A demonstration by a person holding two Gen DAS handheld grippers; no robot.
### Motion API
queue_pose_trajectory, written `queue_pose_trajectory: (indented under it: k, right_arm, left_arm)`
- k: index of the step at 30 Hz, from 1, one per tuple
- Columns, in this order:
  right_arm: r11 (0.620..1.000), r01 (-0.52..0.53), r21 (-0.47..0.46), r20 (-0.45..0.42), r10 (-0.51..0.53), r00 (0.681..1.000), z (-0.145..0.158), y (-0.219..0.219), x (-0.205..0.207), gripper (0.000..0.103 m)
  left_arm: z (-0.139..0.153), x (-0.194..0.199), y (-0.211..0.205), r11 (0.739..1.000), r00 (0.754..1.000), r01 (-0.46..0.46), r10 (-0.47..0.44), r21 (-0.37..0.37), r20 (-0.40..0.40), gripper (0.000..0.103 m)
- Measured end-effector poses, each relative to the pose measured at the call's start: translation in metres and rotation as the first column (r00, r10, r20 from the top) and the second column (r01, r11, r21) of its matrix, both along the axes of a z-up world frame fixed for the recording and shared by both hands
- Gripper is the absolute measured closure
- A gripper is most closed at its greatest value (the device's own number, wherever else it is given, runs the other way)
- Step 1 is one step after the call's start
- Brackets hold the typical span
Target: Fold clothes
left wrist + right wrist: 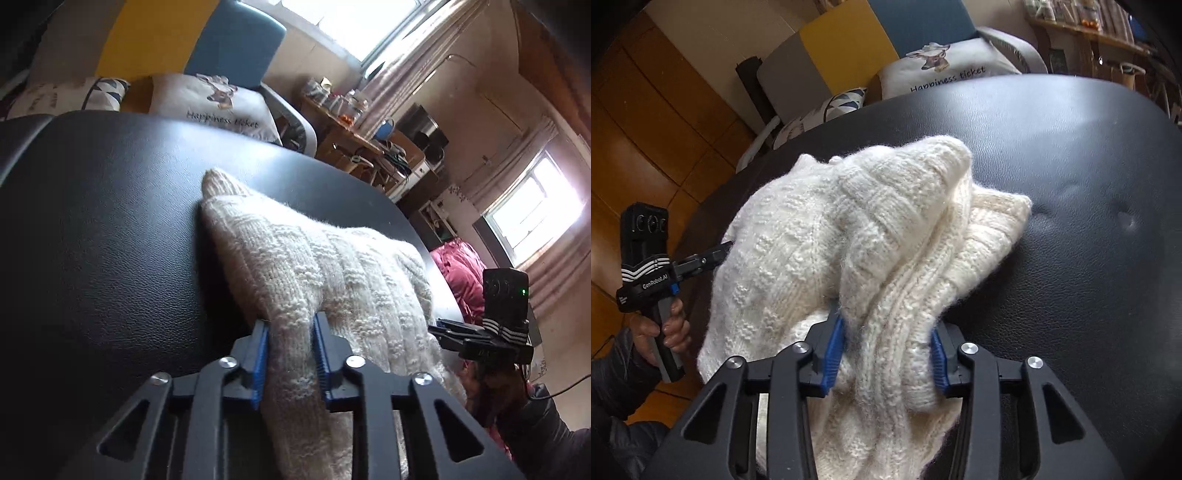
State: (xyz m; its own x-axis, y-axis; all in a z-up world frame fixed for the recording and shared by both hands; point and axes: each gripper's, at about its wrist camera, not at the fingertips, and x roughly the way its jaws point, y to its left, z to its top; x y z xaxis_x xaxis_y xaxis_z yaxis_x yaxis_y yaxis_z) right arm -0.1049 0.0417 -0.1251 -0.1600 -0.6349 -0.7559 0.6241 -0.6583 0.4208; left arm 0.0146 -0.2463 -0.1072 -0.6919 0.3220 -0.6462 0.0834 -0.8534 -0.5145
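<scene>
Lying lengthwise away from both jaws — sweater [314, 266] | surface: black table [110, 221]

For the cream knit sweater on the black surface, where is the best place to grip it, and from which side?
Grip the sweater at its near bunched edge, coming in from the near side, angled down. The thick ridges there stand up off the black surface, giving the pads purchase; both grippers, left gripper and right gripper, already straddle such folds.

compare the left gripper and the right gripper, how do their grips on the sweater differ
The left gripper pinches a narrow fold of the cream knitted sweater; the right gripper clamps a thicker bunch. Left jaws stand closer together, right jaws wider. Both have blue pads pressed on the sweater, which lies on a black leather surface.
</scene>
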Motion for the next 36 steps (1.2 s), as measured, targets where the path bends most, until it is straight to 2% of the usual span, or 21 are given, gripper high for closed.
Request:
queue_pose_trajectory:
  k: [6, 10, 14, 19, 23, 29, 33, 36]
  right_arm:
    - [0.999, -0.029, 0.015, -0.026, 0.029, 0.999, 0.005, -0.012, 0.003, 0.065]
    - [0.996, -0.088, 0.008, -0.032, 0.088, 0.996, 0.007, -0.033, 0.005, 0.065]
    - [0.984, -0.18, -0.004, -0.047, 0.18, 0.983, 0.012, -0.07, 0.008, 0.065]
    - [0.947, -0.322, -0.027, -0.059, 0.32, 0.946, 0.012, -0.146, 0.012, 0.066]
    - [0.896, -0.441, -0.047, -0.072, 0.437, 0.897, 0.015, -0.209, 0.019, 0.065]
    - [0.78, -0.626, 0.008, -0.114, 0.623, 0.774, 0.021, -0.317, 0.052, 0.065]
    - [0.703, -0.708, 0.067, -0.147, 0.709, 0.69, 0.03, -0.379, 0.076, 0.065]
    - [0.649, -0.752, 0.119, -0.152, 0.76, 0.632, 0.029, -0.424, 0.091, 0.065]
  left_arm:
    - [0.011, 0.021, 0.001, 0.999, 0.998, -0.032, 0.029, -0.044, -0.059, 0.086]
    - [0.021, 0.041, -0.008, 0.994, 0.992, -0.085, 0.078, -0.074, -0.095, 0.086]
    - [0.034, 0.071, -0.025, 0.98, 0.979, -0.164, 0.148, -0.109, -0.138, 0.087]
    - [0.043, 0.115, -0.058, 0.945, 0.95, -0.289, 0.265, -0.15, -0.163, 0.087]
    - [0.046, 0.157, -0.088, 0.894, 0.902, -0.42, 0.392, -0.158, -0.181, 0.086]
    - [0.035, 0.207, -0.132, 0.798, 0.808, -0.586, 0.562, -0.139, -0.175, 0.086]
    - [0.021, 0.228, -0.156, 0.736, 0.747, -0.664, 0.649, -0.131, -0.143, 0.086]
    - [0.01, 0.244, -0.169, 0.681, 0.693, -0.721, 0.713, -0.129, -0.109, 0.085]
